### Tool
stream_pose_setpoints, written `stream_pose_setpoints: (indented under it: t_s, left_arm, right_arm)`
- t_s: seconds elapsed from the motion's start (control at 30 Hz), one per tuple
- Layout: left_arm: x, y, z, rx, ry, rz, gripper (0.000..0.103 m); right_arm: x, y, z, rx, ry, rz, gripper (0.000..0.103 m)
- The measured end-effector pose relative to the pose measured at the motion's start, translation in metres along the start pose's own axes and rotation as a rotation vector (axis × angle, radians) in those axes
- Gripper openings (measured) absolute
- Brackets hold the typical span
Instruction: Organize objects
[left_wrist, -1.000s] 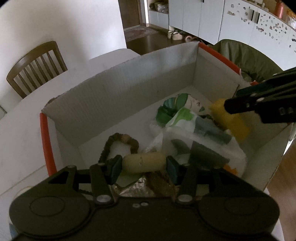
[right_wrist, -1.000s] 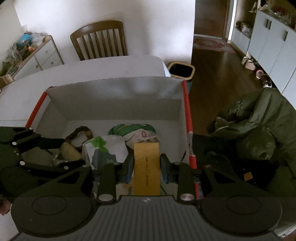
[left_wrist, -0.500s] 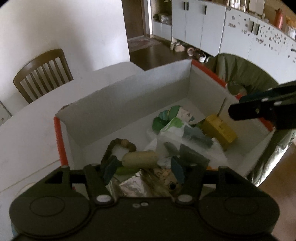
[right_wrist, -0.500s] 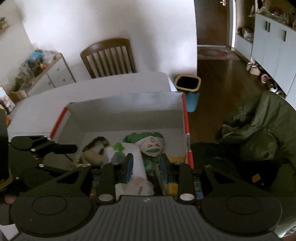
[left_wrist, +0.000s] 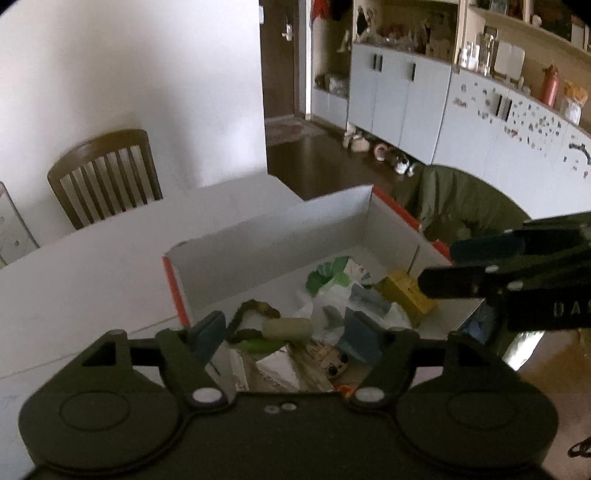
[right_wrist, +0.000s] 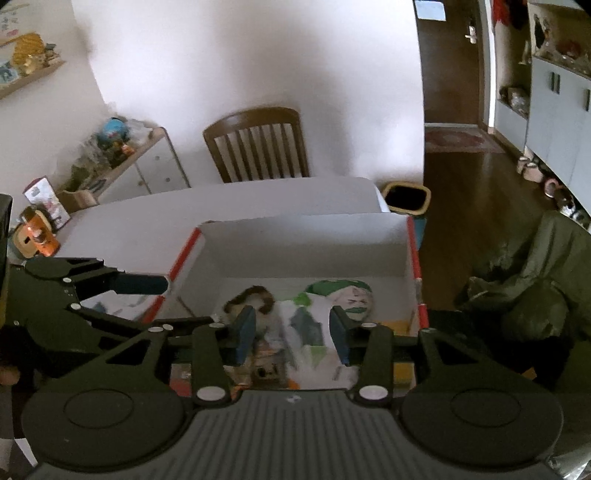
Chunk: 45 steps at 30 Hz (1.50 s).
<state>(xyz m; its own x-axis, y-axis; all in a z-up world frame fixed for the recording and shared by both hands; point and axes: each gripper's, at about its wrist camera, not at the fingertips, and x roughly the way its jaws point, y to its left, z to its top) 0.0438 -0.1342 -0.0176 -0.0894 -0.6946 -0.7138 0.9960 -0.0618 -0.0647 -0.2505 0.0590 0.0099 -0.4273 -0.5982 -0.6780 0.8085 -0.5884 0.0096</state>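
Observation:
A white cardboard box (left_wrist: 280, 236) with orange edges sits on the white table and holds several objects. Inside lie a pale cylinder (left_wrist: 287, 328), a brown bead loop (left_wrist: 255, 310), a yellow box (left_wrist: 406, 293), a white-and-green packet (left_wrist: 343, 302) and a green-haired doll face (right_wrist: 351, 295). My left gripper (left_wrist: 284, 338) hovers above the box's near end, its jaws opening, with nothing between them. My right gripper (right_wrist: 291, 334) hangs over the box (right_wrist: 306, 243) too, jaws opening and empty. Each gripper shows in the other's view, the right one (left_wrist: 461, 266) and the left one (right_wrist: 140, 284).
A wooden chair (right_wrist: 258, 144) stands behind the table (left_wrist: 92, 266). A green coat (right_wrist: 535, 284) lies over a seat to the right of the box. A waste bin (right_wrist: 406, 197) sits on the dark floor. An orange toy (right_wrist: 35, 236) stands at the table's left edge.
Both grippers let go of their loads, the pale cylinder and the yellow box, which now lie in the box. Both rose and drew back, jaws spreading.

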Motion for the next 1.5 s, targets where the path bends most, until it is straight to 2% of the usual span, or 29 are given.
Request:
stream_pose_setpoints:
  t_s: [0.07,0.2,0.33,0.47,0.6,0.87,1.1,1.5]
  left_arm:
    - [-0.009,0.003,-0.001,-0.013,-0.017,-0.004,0.077]
    - [-0.026,0.008,-0.004,-0.014,-0.052,-0.003,0.081]
    - [-0.039,0.015,-0.008,-0.031,-0.077,-0.010,0.083]
    - [-0.049,0.020,-0.013,-0.042,-0.092,-0.018,0.083]
    - [-0.056,0.022,-0.020,-0.045,-0.104,-0.034,0.088]
    - [-0.068,0.025,-0.034,-0.062,-0.119,-0.085,0.102]
    - [-0.078,0.023,-0.043,-0.051,-0.138,-0.103,0.102]
    - [-0.089,0.027,-0.061,-0.073,-0.123,-0.158,0.102]
  right_arm:
    - [-0.006,0.007,-0.001,-0.004,-0.016,0.005,0.052]
    - [-0.017,0.022,-0.004,-0.019,-0.045,0.013,0.053]
    - [-0.027,0.035,-0.009,-0.027,-0.071,0.006,0.061]
    - [-0.034,0.044,-0.015,-0.027,-0.081,0.003,0.065]
    - [-0.040,0.048,-0.025,-0.018,-0.085,0.000,0.067]
    - [-0.059,0.057,-0.039,-0.008,-0.141,-0.019,0.080]
    - [-0.070,0.066,-0.046,-0.015,-0.163,-0.038,0.086]
    - [-0.085,0.069,-0.066,0.042,-0.187,-0.060,0.086]
